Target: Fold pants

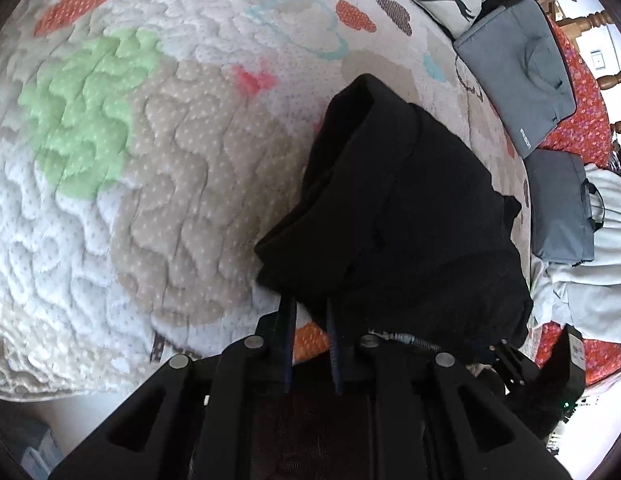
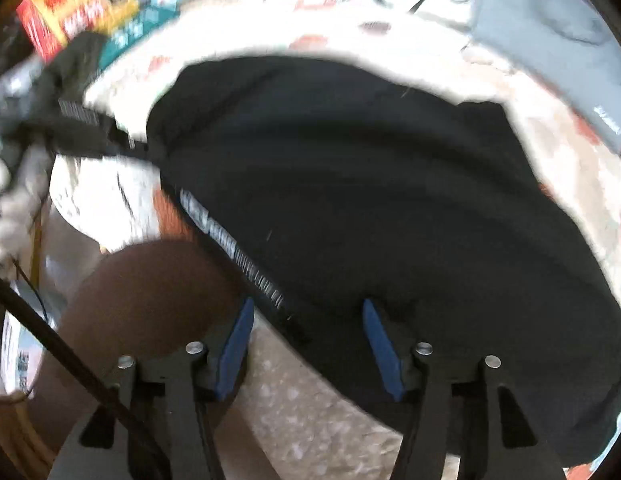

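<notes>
Quilt (image 1: 150, 168), puffy and cloud-printed, lies left of the left gripper (image 1: 310, 312), whose nearly closed jaws pinch a black pants (image 1: 410, 208) fold; fabric hides their tips. Blurred, the right gripper (image 2: 308, 308) gapes, waistband between jaws, unpinched.

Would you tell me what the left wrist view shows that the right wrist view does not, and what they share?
Only the left wrist view shows the left gripper, its fingers close together at the edge of the black pants, plus the green patch on the quilt. Only the right wrist view shows the right gripper, its jaws apart with the printed waistband between them, and a red and yellow box. Both show the pants lying on the quilt and a grey bag.
</notes>
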Action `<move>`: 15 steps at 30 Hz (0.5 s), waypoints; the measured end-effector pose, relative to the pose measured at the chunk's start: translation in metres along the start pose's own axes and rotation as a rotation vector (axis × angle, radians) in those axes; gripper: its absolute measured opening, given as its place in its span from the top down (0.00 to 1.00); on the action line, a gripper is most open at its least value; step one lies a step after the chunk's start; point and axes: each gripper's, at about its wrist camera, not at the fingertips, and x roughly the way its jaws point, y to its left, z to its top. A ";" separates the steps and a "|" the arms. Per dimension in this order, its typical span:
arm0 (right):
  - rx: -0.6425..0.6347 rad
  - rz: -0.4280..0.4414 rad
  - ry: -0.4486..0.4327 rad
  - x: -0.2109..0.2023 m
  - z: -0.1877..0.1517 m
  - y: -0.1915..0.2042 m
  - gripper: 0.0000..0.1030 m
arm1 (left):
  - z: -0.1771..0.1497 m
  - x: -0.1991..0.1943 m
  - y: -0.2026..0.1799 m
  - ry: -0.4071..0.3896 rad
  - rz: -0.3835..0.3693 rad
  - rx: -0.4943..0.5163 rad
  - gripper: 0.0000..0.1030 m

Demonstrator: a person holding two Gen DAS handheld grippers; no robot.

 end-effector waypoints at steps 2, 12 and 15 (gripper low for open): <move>0.006 0.052 0.038 -0.001 -0.004 -0.002 0.41 | -0.007 -0.009 0.008 0.011 0.032 0.020 0.62; 0.323 0.074 -0.250 -0.089 0.048 -0.113 0.26 | -0.005 -0.065 0.017 -0.179 -0.005 0.082 0.60; 0.345 0.043 -0.257 -0.073 0.087 -0.140 0.20 | 0.024 -0.055 -0.008 -0.227 -0.048 0.145 0.57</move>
